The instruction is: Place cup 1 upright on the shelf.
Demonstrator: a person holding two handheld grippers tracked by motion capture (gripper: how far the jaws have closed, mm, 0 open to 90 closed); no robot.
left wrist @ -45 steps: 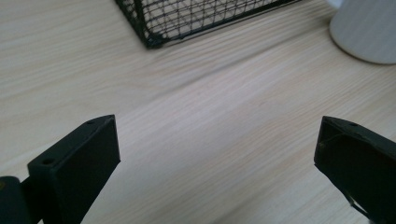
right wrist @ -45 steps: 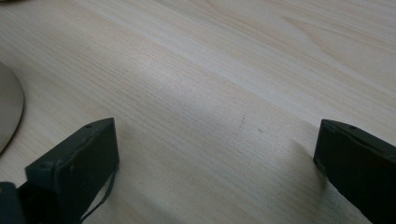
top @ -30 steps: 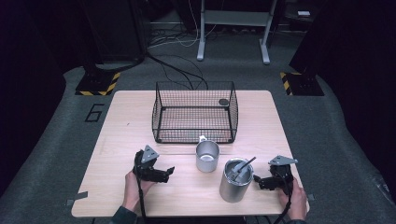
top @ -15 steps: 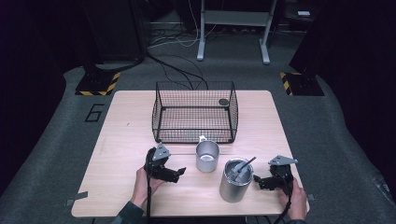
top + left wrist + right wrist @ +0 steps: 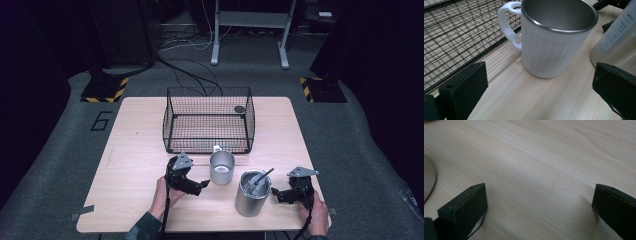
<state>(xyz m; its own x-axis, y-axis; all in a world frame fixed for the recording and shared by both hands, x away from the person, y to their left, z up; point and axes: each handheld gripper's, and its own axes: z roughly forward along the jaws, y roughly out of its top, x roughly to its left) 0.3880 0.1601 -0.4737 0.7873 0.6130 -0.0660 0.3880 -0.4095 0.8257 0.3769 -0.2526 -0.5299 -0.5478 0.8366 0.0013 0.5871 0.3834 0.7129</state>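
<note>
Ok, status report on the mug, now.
Left hand-held gripper open, aimed at mug, not touching. Right hand-held gripper open, empty, beside steel canister. Mug upright in front of wire basket; approach clear.

A white mug [image 5: 222,167] with a bare steel inside stands upright on the wooden table, its handle toward the wire basket just behind it. It looks empty, though its bottom is hidden in the left gripper view.
</note>
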